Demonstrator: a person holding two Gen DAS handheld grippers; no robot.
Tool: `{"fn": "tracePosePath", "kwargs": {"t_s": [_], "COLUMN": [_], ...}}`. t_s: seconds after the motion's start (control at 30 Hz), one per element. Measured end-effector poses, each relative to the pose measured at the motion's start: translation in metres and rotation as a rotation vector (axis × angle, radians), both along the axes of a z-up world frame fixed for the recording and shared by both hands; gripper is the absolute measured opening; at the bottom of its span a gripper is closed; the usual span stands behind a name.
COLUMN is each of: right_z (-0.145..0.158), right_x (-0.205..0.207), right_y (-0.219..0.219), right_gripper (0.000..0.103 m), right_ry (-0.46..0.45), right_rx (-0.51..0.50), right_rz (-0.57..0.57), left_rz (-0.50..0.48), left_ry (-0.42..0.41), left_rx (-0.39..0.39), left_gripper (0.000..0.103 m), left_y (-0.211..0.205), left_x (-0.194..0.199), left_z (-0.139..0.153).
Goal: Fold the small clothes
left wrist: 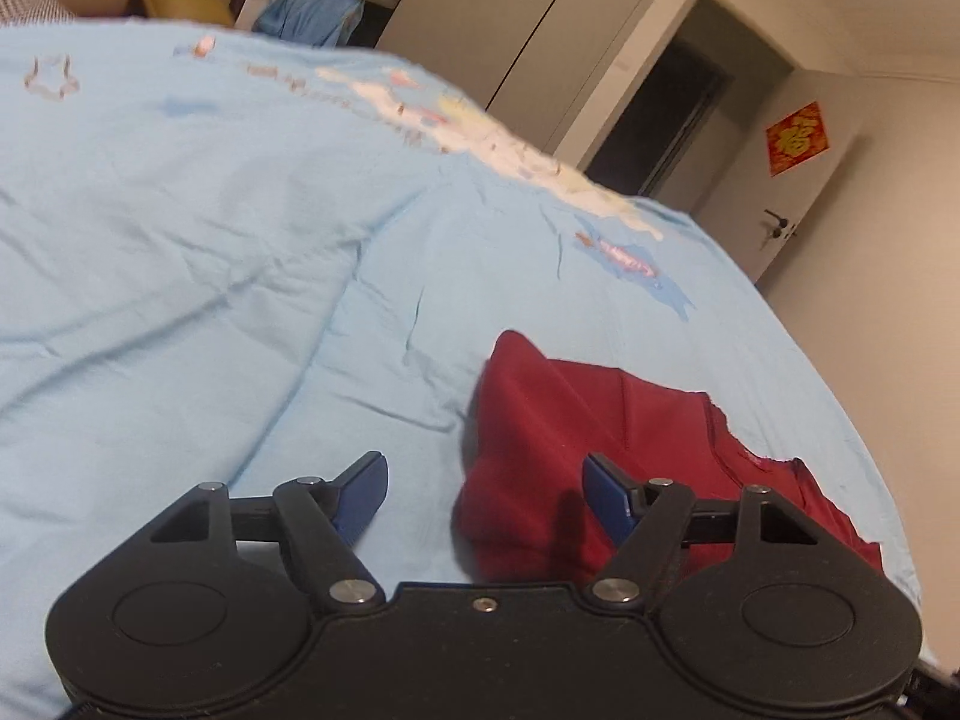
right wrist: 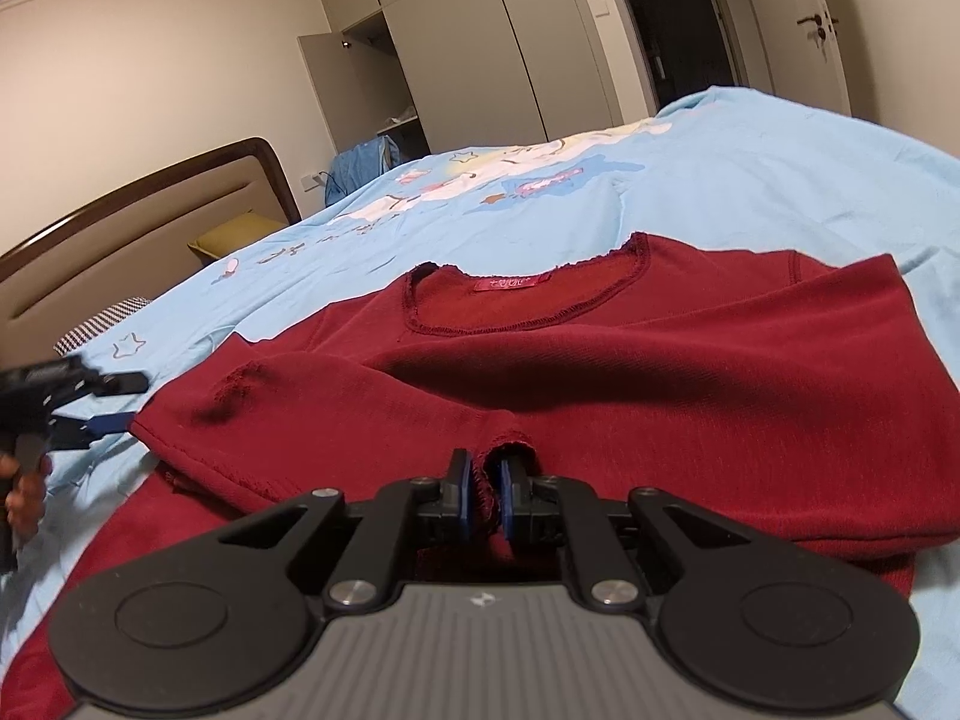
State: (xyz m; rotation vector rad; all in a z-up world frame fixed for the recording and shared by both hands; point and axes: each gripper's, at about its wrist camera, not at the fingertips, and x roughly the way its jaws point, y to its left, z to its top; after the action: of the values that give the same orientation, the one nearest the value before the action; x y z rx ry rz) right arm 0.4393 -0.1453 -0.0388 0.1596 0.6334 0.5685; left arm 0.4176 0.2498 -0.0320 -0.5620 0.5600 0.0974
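Light-blue bedspread (right wrist: 750,180) under a red shirt (right wrist: 660,372); white wardrobe (right wrist: 480,48) behind.

The right gripper (right wrist: 483,495) pinches a sleeve cuff of the red shirt (right wrist: 630,372) on the blue bedspread (right wrist: 750,180).

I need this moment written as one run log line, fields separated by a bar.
stage: sleeve fold | right tool: shut on sleeve cuff of red shirt | left tool: open, holds nothing, beside shirt | surface: blue bed cover
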Motion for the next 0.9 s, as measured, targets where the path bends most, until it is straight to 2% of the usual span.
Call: {"fn": "tracePosePath", "kwargs": {"t_s": [0.03,0.1,0.17,0.23,0.37,0.43,0.53,0.63,0.67,0.7,0.73,0.8,0.9], "right_z": [0.000,0.001,0.001,0.002,0.002,0.003,0.005,0.010,0.012,0.014,0.017,0.021,0.027], "right_x": [-0.001,-0.003,-0.005,-0.008,-0.009,-0.010,-0.012,-0.020,-0.024,-0.030,-0.037,-0.053,-0.081], "right_y": [0.001,0.002,0.002,0.001,0.006,0.008,0.006,-0.001,-0.004,-0.006,-0.008,-0.013,-0.022], "right_gripper": [0.011,0.012,0.012,0.012,0.012,0.012,0.015,0.037,0.050,0.060,0.065,0.084,0.096], "right_ry": [-0.006,-0.018,-0.030,-0.046,-0.057,-0.060,-0.055,-0.060,-0.068,-0.077,-0.087,-0.110,-0.142], "right_rx": [-0.006,-0.014,-0.015,-0.015,-0.052,-0.068,-0.073,-0.064,-0.064,-0.067,-0.073,-0.095,-0.143], "right_rz": [-0.001,-0.002,-0.003,-0.005,-0.003,-0.004,-0.010,-0.010,-0.008,-0.005,0.000,0.012,0.021], "left_rz": [-0.014,-0.054,-0.055,-0.042,-0.025,-0.012,0.015,0.017,0.017,0.022,0.024,0.007,-0.031], "left_ry": [0.018,0.040,-0.014,-0.061,0.016,0.012,0.011,0.004,-0.001,-0.007,-0.012,-0.017,-0.022], "left_rx": [-0.019,-0.033,0.013,0.086,0.139,0.134,0.106,0.119,0.134,0.153,0.166,0.173,0.185], "left_gripper": [0.061,0.014,0.008,0.007,0.007,0.010,0.023,0.048,0.066,0.077,0.080,0.086,0.097], "left_y": [0.000,-0.003,-0.012,-0.020,-0.025,-0.026,-0.023,-0.023,-0.025,-0.028,-0.030,-0.036,-0.047], "left_x": [0.008,0.020,0.015,0.007,0.010,0.012,0.011,0.000,-0.005,-0.013,-0.020,-0.036,-0.065], "left_z": [-0.003,-0.007,-0.004,0.002,-0.012,-0.016,-0.015,-0.009,-0.006,-0.004,-0.002,0.003,0.007]}}
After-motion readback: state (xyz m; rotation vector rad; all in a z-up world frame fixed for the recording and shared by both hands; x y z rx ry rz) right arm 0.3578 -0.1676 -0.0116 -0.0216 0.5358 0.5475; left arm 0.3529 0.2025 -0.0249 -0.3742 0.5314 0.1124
